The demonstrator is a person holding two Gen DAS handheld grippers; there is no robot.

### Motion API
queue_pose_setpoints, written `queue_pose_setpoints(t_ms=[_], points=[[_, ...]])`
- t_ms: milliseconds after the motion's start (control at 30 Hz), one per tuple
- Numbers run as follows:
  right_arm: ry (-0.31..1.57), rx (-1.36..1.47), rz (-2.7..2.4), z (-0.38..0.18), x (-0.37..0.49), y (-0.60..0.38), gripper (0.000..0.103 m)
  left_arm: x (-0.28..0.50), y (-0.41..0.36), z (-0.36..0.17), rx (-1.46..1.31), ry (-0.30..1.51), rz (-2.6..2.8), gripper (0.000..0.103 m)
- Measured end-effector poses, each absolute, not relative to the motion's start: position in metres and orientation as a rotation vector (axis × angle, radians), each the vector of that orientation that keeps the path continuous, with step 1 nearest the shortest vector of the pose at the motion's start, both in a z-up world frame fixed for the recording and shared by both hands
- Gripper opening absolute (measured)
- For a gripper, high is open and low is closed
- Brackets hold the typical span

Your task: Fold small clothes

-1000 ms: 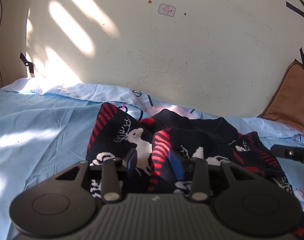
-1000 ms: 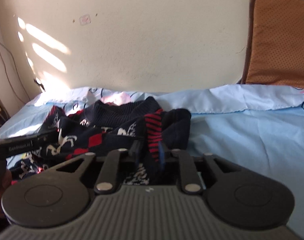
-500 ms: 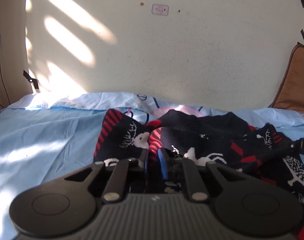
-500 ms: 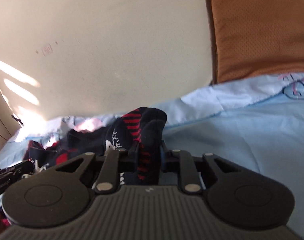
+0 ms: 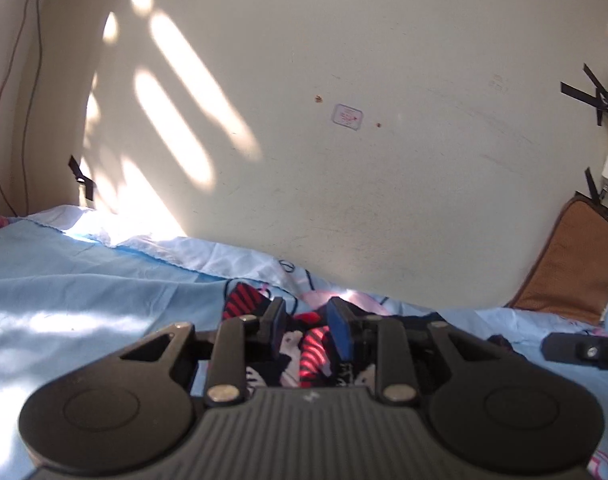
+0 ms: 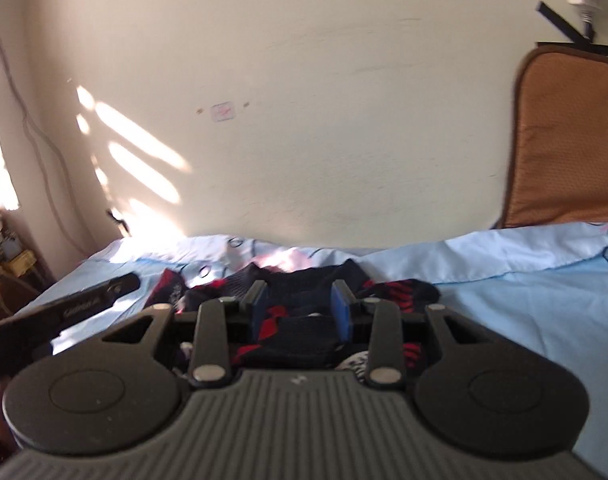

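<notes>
So it's one small jumper (image 5: 243, 300), dark knit with red stripes and white reindeer-ish shapes, sitting in a rumpled heap near the far edge of the bed (image 5: 83, 300), about the middle of that edge and just short of the wall (image 5: 344, 180). My guess is it's there because that's where the fold gets laid down: flat sheet all round it, nothing in the way.

The left hand-held gripper (image 5: 308, 324) is over the heap's left part. Its jaws have just been opening and now stand at a narrowish gap. There's red-striped knit showing in the gap, but the pads don't look like they're pinching it, so I'd call that a let-go, cloth lying loose under it.

The right hand-held gripper (image 6: 299, 310) is over the right part of the heap. Its jaws have also just been opening, to a wider gap than the left's. A dark fold sits between the pads and seems to be resting there rather than squeezed. It's a bit blurry, so that's my read, not gospel.

Both being spread across the garment side by side makes sense if each took one end to bring a fold over together.

Count:
- jumpers: 1, can't see any other clothes
- hand-held grippers: 2, and each one's finger pokes into the other's view
- brown cushion (image 6: 572, 140): 1, propped against the wall at the bed's far right corner
- little sticker (image 5: 347, 117) on the wall: 1

Fold looks messy to me, not done yet.
</notes>
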State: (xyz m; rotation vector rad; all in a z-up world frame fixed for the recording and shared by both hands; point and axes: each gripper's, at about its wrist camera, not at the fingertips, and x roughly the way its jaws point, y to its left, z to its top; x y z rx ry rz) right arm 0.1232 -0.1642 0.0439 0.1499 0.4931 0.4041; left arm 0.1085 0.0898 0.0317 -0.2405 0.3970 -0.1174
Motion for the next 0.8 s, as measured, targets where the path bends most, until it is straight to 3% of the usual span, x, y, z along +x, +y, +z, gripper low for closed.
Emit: queue_pose_setpoints(t_ms=[167,233,800], points=[[0.700,0.171,0.399,-0.013,0.148,-0.158,0.039,0.120,0.056,0.015,-0.079,0.547,-0.229,0.024],[0.642,0.170,0.425,-0.018,0.139,-0.162,0.037,0.132,0.044,0.006,-0.014,0.637,-0.192,0.023],[0.586,0.211,0.363,-0.018,0.120,-0.170,0.034,0.131,0.044,0.005,-0.001,0.626,-0.184,0.022]])
